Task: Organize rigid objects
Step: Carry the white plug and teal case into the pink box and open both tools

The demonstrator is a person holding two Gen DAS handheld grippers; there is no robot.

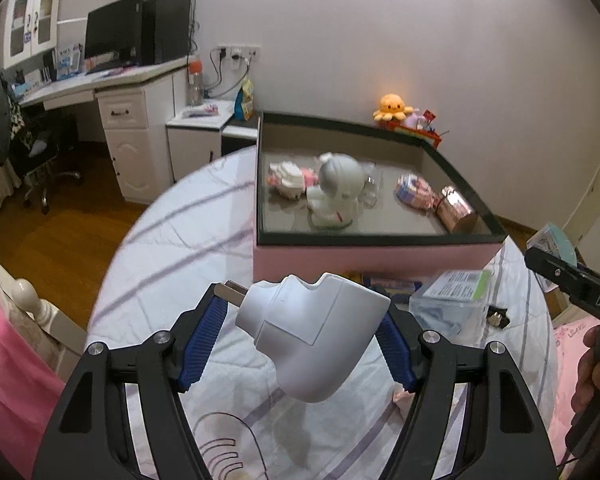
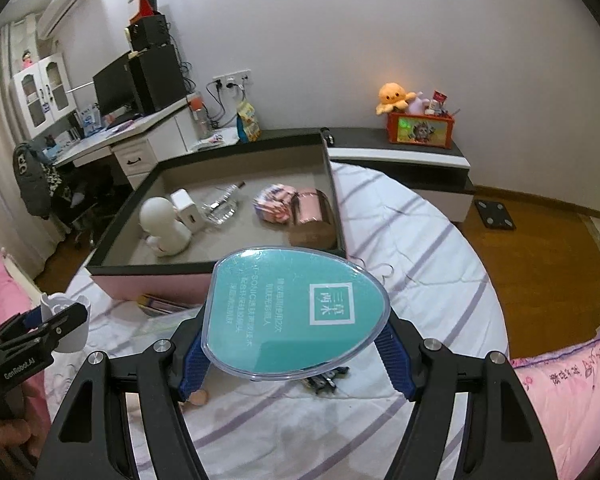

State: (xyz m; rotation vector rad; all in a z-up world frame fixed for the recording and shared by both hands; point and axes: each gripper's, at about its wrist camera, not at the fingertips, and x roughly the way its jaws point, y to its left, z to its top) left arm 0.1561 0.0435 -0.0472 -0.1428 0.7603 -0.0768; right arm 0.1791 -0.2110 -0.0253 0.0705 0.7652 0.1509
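My left gripper [image 1: 300, 320] is shut on a white plug adapter [image 1: 312, 340] with metal prongs and holds it above the bed, in front of the box. My right gripper [image 2: 296, 320] is shut on a teal egg-shaped packaged case [image 2: 296, 312] and holds it above the bed near the box's front edge. The pink box with a dark rim [image 1: 380, 235] [image 2: 216, 266] holds a white robot figure [image 1: 336, 192] [image 2: 166, 226], a copper-coloured tin [image 1: 458, 208] [image 2: 314, 216], a striped packet [image 1: 414, 190] [image 2: 274, 202], a clear bottle [image 2: 222, 204] and a white box [image 2: 186, 208].
A clear plastic package [image 1: 452, 300] and a small dark object [image 1: 498, 316] lie on the striped white bedsheet [image 1: 172, 248] before the box. Dark metal pieces [image 2: 326, 378] lie under my right gripper. A desk [image 1: 112, 92] stands left, a low shelf with toys [image 2: 420, 128] behind.
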